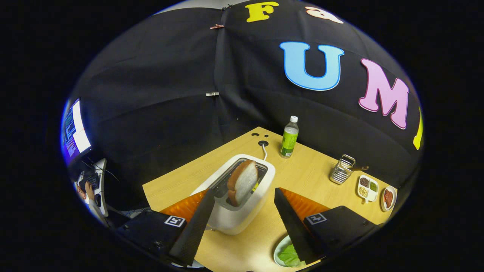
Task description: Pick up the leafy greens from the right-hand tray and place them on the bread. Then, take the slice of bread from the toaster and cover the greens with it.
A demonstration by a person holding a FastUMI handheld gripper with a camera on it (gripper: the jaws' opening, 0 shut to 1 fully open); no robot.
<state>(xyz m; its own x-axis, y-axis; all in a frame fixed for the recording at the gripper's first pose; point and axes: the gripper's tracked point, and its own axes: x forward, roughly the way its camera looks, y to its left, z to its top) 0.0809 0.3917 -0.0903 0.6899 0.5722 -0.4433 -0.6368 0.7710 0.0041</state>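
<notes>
Your gripper (244, 204) stands open, its 2 fingers straddling 1 toaster (242, 211) holding 1 bread slice (243, 181); 1 plate (280, 249) of leafy greens (289, 256) sits nearer you

I see a white toaster (242, 196), brown-crusted white bread (244, 181), pale green leafy greens (289, 256), light wood-grain table (302, 173), green-labelled bottle (289, 138).
</notes>
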